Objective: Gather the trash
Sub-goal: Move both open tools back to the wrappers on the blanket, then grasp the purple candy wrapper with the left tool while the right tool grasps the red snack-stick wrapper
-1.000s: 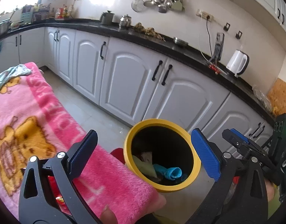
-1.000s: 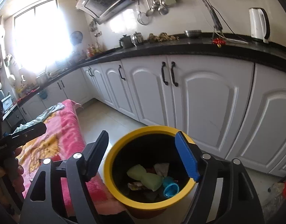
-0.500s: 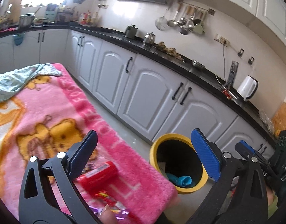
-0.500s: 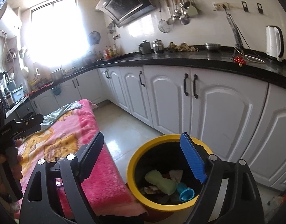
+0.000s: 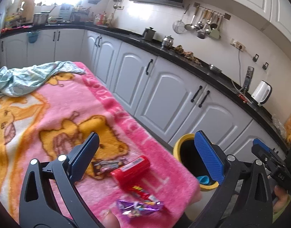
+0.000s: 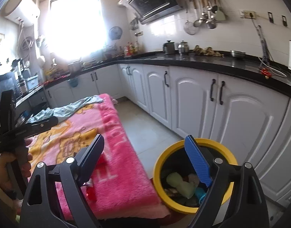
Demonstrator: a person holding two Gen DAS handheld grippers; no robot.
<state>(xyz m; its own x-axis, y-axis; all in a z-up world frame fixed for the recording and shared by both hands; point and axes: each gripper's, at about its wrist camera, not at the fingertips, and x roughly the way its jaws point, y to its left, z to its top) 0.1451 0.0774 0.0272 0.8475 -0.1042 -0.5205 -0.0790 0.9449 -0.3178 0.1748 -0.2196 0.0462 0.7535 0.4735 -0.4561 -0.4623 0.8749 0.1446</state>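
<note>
We hold our left claw [image 5: 145, 157] wide open over the pink blanket [image 5: 60, 104] that covers the bench, with nothing between its pads. Just ahead of it and slightly toward its right finger lies a red cylindrical package [image 5: 131, 171], on its side, its long axis running from near-left to far-right so that its round end faces the yellow bin [image 5: 178, 142]; a pale label strip runs along it, but the print is too small for us to read. Toward the left finger from the red package, almost touching it, lies a dark brown wrapper bar [image 5: 107, 166], long axis crosswise to the claw, its writing blurred. Nearer to us, below the gap between the fingers, lie a red and yellow wrapper [image 5: 141, 191] and a shiny purple wrapper [image 5: 139, 208], the purple one stretched crosswise; we cannot make out any brand. Large red letters are woven along the blanket's border, unreadable from here. A pale green cloth [image 5: 22, 79] is crumpled at the far end of the blanket. Our right claw [image 6: 147, 158] has just been opening and stands wide, empty, its blue pad over the bin's rim. Inside the bin, under that pad, we see a pale green lump [image 6: 180, 184] and a turquoise piece [image 6: 199, 191] among other scraps.
</note>
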